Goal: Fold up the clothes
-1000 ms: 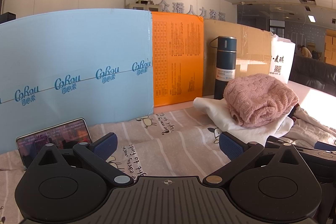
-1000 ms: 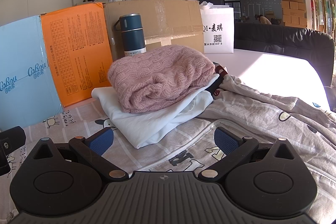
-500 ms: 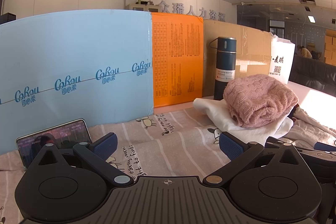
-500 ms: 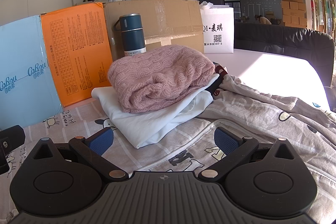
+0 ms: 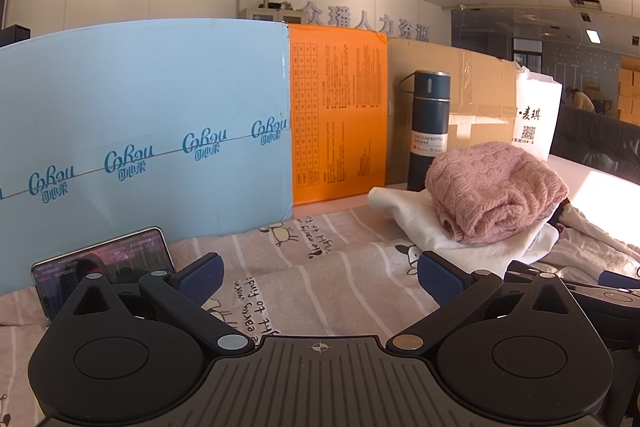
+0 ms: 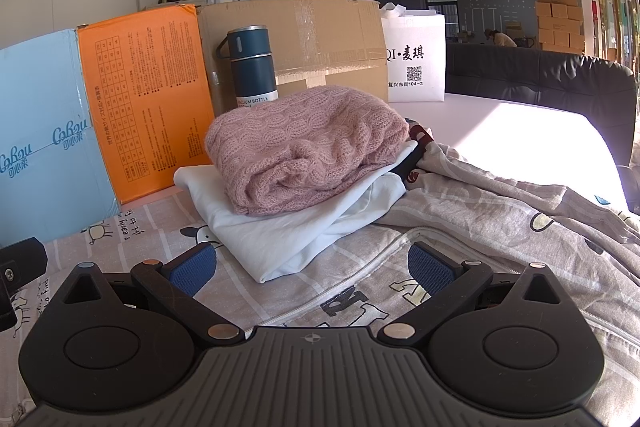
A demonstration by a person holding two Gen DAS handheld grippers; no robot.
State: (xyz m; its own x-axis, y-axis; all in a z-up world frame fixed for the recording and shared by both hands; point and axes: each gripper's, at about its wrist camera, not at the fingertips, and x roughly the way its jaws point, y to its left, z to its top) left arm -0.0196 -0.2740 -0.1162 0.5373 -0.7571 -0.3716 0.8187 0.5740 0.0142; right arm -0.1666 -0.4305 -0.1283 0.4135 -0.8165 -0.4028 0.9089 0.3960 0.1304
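Note:
A folded pink knit sweater [image 5: 494, 193] [image 6: 304, 151] lies on top of a folded white garment [image 5: 452, 239] [image 6: 288, 231]. A grey printed garment with a zipper [image 6: 460, 251] spreads flat across the surface under and in front of both grippers, and shows as pink-grey striped cloth [image 5: 320, 279] in the left wrist view. My left gripper [image 5: 320, 273] is open, low over the cloth, with nothing between its blue pads. My right gripper [image 6: 312, 267] is also open, just short of the white garment's near corner.
A blue carton [image 5: 140, 139], an orange carton [image 5: 338, 111], a brown cardboard box [image 6: 296, 39] and a white paper bag [image 6: 416, 63] stand along the back. A dark blue vacuum bottle [image 6: 252, 67] stands behind the pile. A phone [image 5: 104, 267] leans against the blue carton. Black sofa [image 6: 540, 83] at right.

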